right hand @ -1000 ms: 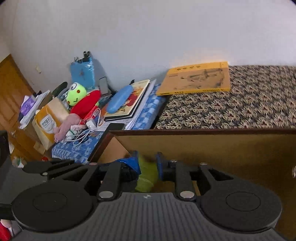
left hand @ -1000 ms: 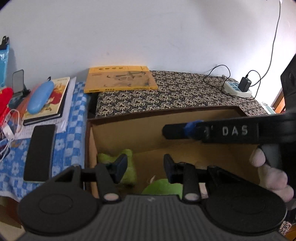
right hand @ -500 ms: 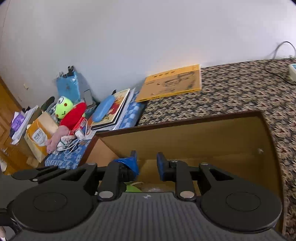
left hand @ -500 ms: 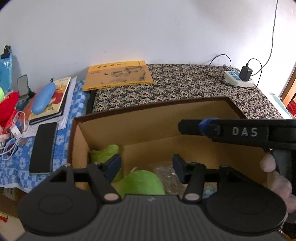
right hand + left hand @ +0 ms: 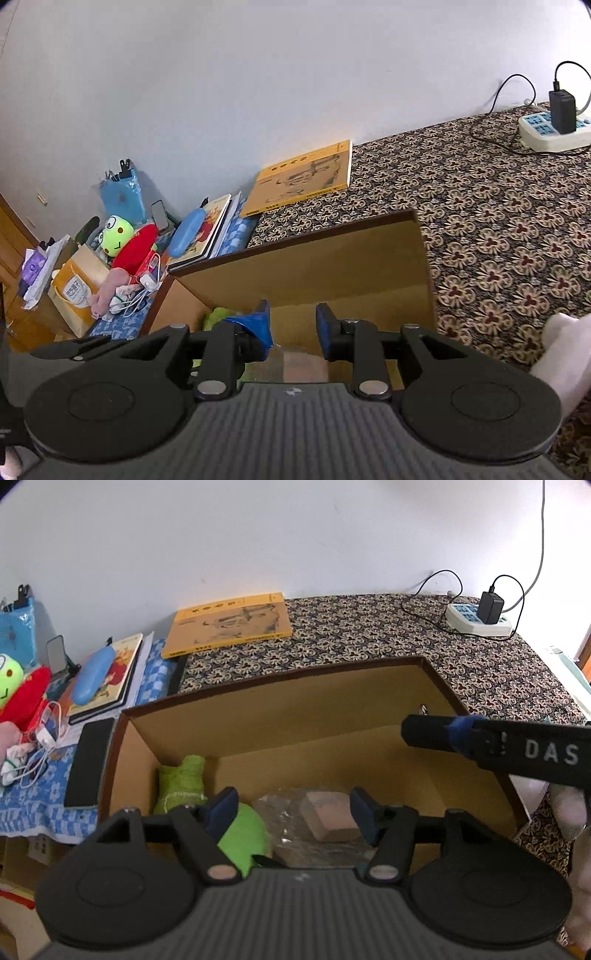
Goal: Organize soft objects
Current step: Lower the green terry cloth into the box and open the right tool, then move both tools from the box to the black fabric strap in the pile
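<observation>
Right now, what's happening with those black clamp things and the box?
A person is tidying soft toys into a cardboard box with a handheld gripper in each hand. A green plush lies inside the box. The left gripper and the right gripper are both opening with nothing between their jaws. A frog plush sits on the side table.

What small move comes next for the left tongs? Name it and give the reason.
Probably swing the left tongs toward the frog plush on the side table. Their jaws are opening and grip nothing; the green plush already lies inside the cardboard box, while the frog plush and the red plush remain outside it.
</observation>
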`<state>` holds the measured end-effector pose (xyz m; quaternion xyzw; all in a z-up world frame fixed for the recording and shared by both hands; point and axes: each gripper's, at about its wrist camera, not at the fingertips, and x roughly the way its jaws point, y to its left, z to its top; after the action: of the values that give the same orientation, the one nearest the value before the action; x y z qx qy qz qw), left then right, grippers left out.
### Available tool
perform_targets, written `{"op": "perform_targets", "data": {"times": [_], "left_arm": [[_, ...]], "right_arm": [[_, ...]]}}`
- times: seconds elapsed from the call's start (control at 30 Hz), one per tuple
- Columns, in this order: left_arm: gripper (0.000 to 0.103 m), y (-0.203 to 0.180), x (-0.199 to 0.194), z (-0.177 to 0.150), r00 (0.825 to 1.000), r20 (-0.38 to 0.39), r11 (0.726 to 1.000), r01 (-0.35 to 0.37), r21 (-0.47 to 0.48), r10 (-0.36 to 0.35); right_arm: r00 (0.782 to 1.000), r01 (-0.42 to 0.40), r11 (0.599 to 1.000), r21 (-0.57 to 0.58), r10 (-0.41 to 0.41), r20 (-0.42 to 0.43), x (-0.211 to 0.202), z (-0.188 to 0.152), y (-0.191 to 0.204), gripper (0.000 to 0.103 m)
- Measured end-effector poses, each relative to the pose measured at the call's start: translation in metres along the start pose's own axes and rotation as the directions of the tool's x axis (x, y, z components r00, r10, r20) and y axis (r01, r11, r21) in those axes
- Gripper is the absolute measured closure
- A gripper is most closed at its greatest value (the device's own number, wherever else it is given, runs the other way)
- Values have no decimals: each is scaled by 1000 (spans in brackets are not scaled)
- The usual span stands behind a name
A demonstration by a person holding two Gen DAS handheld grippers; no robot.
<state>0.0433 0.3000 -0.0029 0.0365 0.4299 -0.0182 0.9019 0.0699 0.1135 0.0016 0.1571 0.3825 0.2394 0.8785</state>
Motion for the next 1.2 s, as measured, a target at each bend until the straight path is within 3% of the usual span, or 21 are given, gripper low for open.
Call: {"op": "perform_targets", "data": {"times": [0.3, 0.6, 0.77, 1.2], "left_arm": [[38, -35, -13, -5, 999, -7, 999, -42, 12, 42], [37, -76, -26, -9, 1000, -25, 999, 2, 37, -1], [37, -105, -29, -12, 999, -32, 998, 15, 63, -13], [32, -172, -29, -15, 994, -56, 990, 99, 104, -94]], "right_arm": [[1000, -26, 1000, 11, 26, 10, -34, -10, -19, 93], [997, -60, 998, 14, 60, 51, -75, -21, -44, 92], [995, -48, 998, 28, 45, 88, -100, -26, -68, 92], [996, -14, 994, 105, 5, 87, -144, -43, -131, 92]]}}
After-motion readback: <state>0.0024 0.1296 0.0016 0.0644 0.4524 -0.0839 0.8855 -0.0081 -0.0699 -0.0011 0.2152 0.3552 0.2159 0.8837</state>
